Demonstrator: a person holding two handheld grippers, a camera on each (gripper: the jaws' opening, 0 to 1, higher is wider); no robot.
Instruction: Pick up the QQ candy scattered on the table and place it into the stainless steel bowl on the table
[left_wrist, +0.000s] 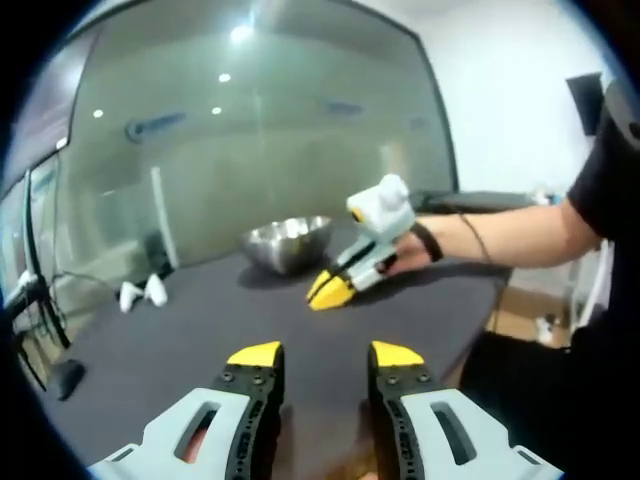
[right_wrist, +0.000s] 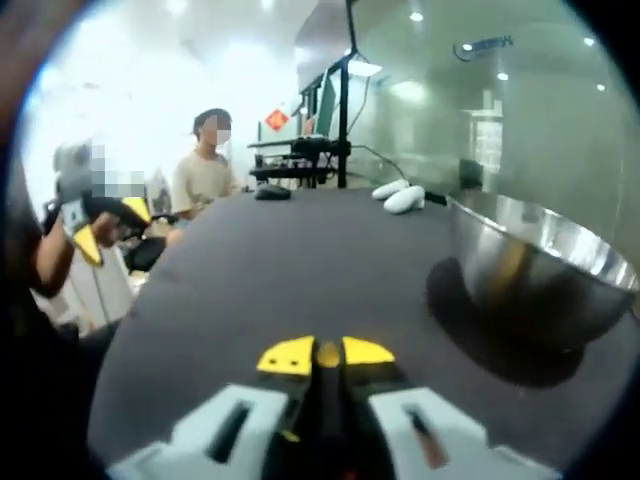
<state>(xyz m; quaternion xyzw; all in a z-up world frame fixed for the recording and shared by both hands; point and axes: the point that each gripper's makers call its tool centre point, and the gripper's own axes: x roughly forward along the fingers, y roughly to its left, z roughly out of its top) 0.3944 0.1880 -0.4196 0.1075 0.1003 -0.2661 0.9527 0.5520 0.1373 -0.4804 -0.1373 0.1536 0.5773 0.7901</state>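
The stainless steel bowl (left_wrist: 290, 243) (right_wrist: 540, 270) stands on the dark table (left_wrist: 200, 340) (right_wrist: 300, 270). My right gripper (right_wrist: 327, 354) is shut on a small yellowish piece, apparently a QQ candy (right_wrist: 327, 352), pinched between its yellow tips. It hovers over the table just left of the bowl. In the left gripper view the right gripper (left_wrist: 332, 290) hangs low in front of the bowl, tips together. My left gripper (left_wrist: 326, 355) is open with nothing between its fingers, above the table's near part. It appears at the far left of the right gripper view as the left gripper (right_wrist: 85, 240).
Two white handheld devices (left_wrist: 143, 292) (right_wrist: 400, 195) lie near the glass wall (left_wrist: 250, 150). A small black object (right_wrist: 270, 192) lies at the table's far end. A seated person (right_wrist: 205, 170) is behind it. The holder's arm (left_wrist: 500, 240) reaches in from the right.
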